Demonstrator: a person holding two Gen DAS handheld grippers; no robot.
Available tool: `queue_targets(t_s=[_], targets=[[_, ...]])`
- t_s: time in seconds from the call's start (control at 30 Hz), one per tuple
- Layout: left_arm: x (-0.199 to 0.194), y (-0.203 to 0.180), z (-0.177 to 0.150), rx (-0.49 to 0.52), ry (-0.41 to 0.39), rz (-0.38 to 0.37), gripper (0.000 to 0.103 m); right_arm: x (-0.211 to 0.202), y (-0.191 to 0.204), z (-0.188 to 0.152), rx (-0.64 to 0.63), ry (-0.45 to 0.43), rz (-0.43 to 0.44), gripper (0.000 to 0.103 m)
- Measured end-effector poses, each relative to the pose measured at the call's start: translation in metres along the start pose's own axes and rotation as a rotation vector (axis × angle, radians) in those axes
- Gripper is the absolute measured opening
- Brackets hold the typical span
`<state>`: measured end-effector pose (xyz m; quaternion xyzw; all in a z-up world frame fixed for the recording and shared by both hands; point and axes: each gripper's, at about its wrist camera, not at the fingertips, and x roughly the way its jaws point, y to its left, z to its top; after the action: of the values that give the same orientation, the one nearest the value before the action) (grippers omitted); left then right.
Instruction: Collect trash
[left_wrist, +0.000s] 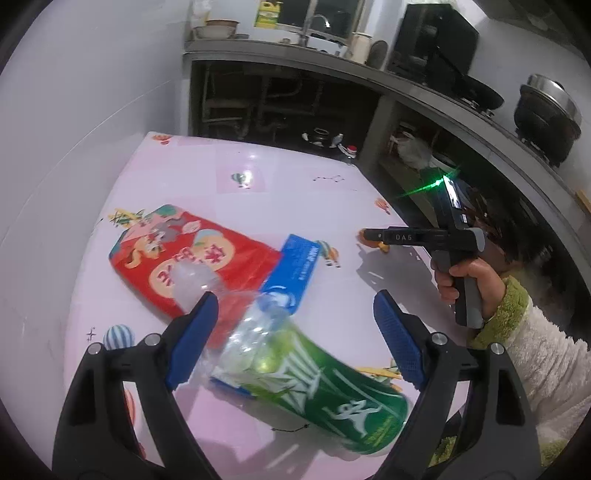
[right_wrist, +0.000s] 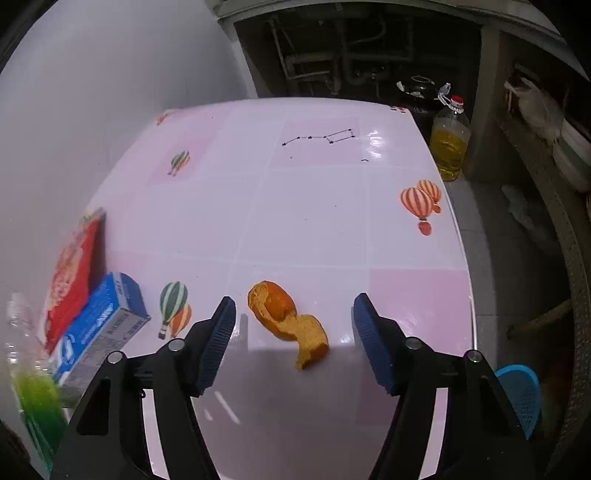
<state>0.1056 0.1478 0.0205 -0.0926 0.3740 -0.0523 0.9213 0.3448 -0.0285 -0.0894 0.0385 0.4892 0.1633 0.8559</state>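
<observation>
A clear plastic bottle with a green label (left_wrist: 314, 384) lies on the pink table (left_wrist: 295, 192), between the fingers of my left gripper (left_wrist: 295, 299), which stands open and wide of it. Past the bottle lie a blue carton (left_wrist: 297, 269) and a red snack packet (left_wrist: 177, 254). An orange peel (right_wrist: 286, 317) rests on the table (right_wrist: 314, 206) between the blue pads of my right gripper (right_wrist: 294, 302); the pads are apart from it, so the gripper is open. In the left wrist view the right gripper (left_wrist: 369, 235) is held by a hand at the table's right edge.
The table's right edge drops to a tiled floor, where a bottle of yellow oil (right_wrist: 450, 144) stands. A blue basket (right_wrist: 521, 395) sits low at the right. A grey counter with a pot (left_wrist: 546, 110) runs behind. A white wall borders the left.
</observation>
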Motion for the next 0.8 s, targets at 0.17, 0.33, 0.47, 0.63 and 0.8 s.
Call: queue_targets(t_s=[0.17,0.33,0.47,0.63,0.8], targets=[[0.000,0.019,-0.003,-0.043,-0.006,0.008,0.082,0.010,0.010,0.001,-0.040,0.002,-0.045,0.052],[-0.001,0.051,0.000,-0.154,-0.027,0.018,0.082,0.013,0.009,0.006,-0.020,-0.001,-0.055,0.037],[0.004,0.089,-0.001,-0.304,-0.031,0.018,0.082,0.015,0.009,0.008,-0.003,-0.001,-0.056,0.027],[0.025,0.135,-0.008,-0.479,-0.013,-0.015,0.076,0.017,0.014,0.007,-0.004,0.000,-0.055,0.021],[0.052,0.170,-0.016,-0.677,0.013,-0.090,0.062,0.017,0.014,0.007,0.012,-0.002,-0.050,0.020]])
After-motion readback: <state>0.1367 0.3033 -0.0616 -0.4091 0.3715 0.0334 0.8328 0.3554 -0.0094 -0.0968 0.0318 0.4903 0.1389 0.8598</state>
